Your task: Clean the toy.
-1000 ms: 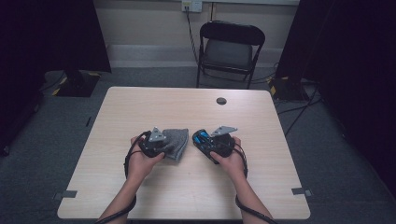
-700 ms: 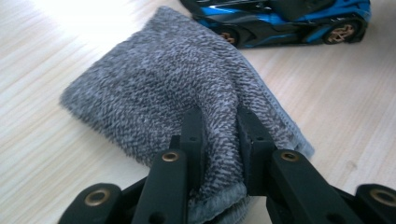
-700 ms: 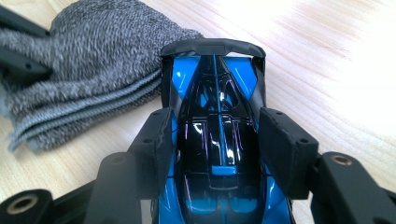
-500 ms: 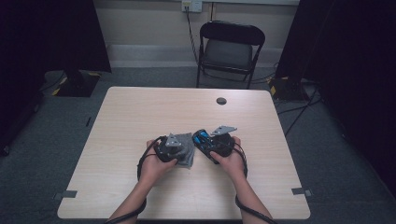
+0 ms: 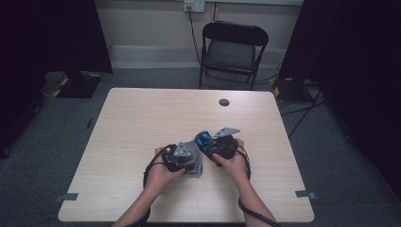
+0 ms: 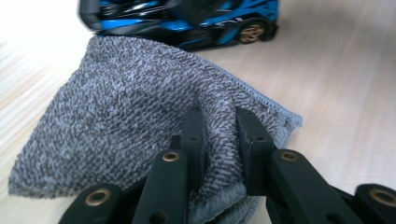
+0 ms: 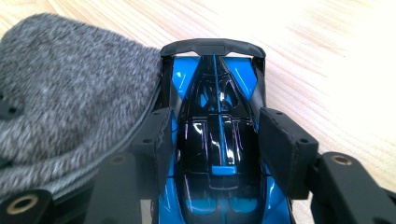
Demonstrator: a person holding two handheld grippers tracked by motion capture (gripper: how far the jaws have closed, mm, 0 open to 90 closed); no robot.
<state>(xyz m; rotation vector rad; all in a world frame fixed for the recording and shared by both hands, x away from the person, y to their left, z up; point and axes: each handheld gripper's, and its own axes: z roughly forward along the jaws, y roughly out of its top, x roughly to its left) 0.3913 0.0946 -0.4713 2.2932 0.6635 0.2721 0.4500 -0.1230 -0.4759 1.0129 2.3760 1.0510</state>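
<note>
The blue and black toy racing car point(image 7: 219, 154) sits on the pale wooden table point(image 5: 142, 127), near the middle and towards the person's side. The right gripper point(image 7: 219, 149) has a jaw pressed on each flank of the car, clamping it across its body, with the car's dark rear wing pointing away from the camera in the right gripper view. Just beside the car, touching its left flank, lies the grey knitted terry cloth point(image 6: 121, 116), bunched into a mound. The left gripper point(image 6: 219, 140) pinches a fold of this cloth tightly between its two black jaws, and in the left gripper view the car point(image 6: 187, 18) lies just past the cloth's far edge. In the high view both hands hold the grippers side by side, left point(image 5: 182, 158) and right point(image 5: 220, 146), with the cloth point(image 5: 196, 165) between them. A small dark round disc point(image 5: 224, 102) lies well apart near the far edge, and a black folding chair point(image 5: 231, 47) stands beyond the table
</note>
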